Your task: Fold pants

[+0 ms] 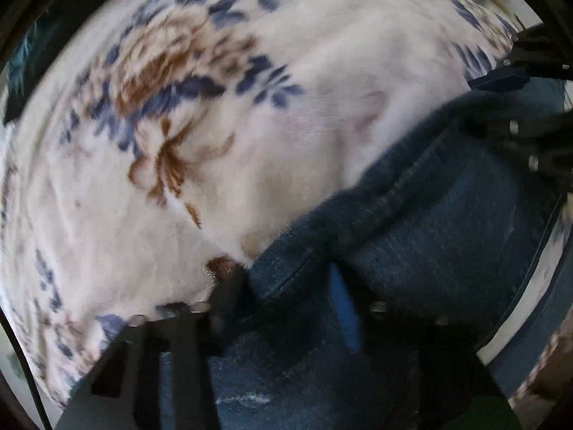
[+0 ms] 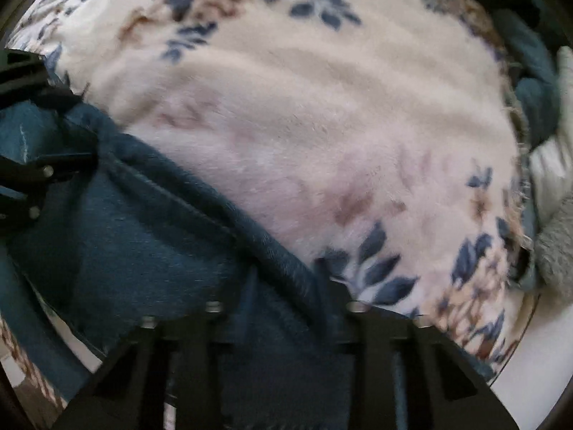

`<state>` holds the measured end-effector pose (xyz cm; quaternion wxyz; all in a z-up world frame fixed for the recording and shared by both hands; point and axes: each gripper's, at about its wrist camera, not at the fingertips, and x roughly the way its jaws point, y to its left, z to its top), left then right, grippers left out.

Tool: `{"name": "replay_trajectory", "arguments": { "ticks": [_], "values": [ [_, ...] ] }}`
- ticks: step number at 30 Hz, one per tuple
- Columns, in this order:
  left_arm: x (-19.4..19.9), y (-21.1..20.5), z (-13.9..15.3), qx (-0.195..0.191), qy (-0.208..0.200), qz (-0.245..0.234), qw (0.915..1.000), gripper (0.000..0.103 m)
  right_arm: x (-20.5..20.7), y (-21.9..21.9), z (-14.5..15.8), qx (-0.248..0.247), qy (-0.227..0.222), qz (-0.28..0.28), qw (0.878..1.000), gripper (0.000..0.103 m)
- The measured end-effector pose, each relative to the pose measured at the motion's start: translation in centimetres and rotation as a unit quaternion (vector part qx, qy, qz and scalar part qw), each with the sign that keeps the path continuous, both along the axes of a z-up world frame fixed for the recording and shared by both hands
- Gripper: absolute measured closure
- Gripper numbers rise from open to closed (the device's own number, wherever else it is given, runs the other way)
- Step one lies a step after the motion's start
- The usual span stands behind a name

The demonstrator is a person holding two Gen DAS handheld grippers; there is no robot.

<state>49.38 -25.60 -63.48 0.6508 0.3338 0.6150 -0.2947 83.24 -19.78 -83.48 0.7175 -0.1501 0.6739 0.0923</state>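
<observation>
Blue denim pants [image 1: 429,251] lie on a white blanket, filling the lower right of the left wrist view and the lower left of the right wrist view [image 2: 136,236]. My left gripper [image 1: 286,279] points down at the pants' hemmed edge, and its fingers pinch a fold of the denim. My right gripper [image 2: 286,272] is shut on the same seamed edge further along. Each gripper shows in the other's view: the right one [image 1: 480,107] at the right edge, the left one [image 2: 82,129] at the left edge, both on the denim.
A fluffy white blanket [image 1: 250,143] with blue and brown flowers covers the surface under the pants. Its fringed edge [image 2: 515,143] runs down the right side, with teal cloth [image 2: 533,89] and grey fabric [image 2: 558,251] beyond it.
</observation>
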Motion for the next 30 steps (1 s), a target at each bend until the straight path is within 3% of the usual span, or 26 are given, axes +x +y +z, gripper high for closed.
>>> {"name": "replay_trajectory", "arguments": {
  "ticks": [1,4,10,14,17,21,25,30],
  "values": [
    [-0.2,0.3,0.4,-0.001,-0.008,0.008,0.9999,0.079,-0.3,0.1,0.2,-0.004,-0.008,-0.005,1.0,0.085],
    [-0.3,1.9,2.6,-0.015,-0.017,0.045,0.9987,0.09,-1.7,-0.5,2.0,0.002,-0.038,-0.043,0.998,0.09],
    [-2.4,4.8,9.7,-0.055,-0.062,0.093,0.9923,0.095,-4.0,-1.1,6.5,0.025,-0.095,-0.089,0.991,0.095],
    [-6.8,7.5,14.0,-0.099,-0.073,0.158,0.9798,0.095,-9.7,-0.2,11.7,0.063,-0.123,-0.131,0.982,0.096],
    [-11.6,5.4,11.5,-0.113,-0.077,0.204,0.9694,0.095,-14.5,1.1,13.9,0.088,-0.128,-0.149,0.977,0.096],
    [-18.7,7.3,10.7,-0.113,-0.043,0.281,0.952,0.096,-20.4,3.0,13.7,0.099,-0.106,-0.149,0.978,0.096],
    [-24.2,8.8,5.0,-0.072,0.005,0.323,0.9435,0.096,-25.8,4.9,10.4,0.095,-0.048,-0.145,0.984,0.096],
    [-25.1,10.0,-1.7,-0.055,0.041,0.365,0.9283,0.096,-28.7,5.8,4.4,0.089,0.017,-0.164,0.982,0.094]
  ]
}}
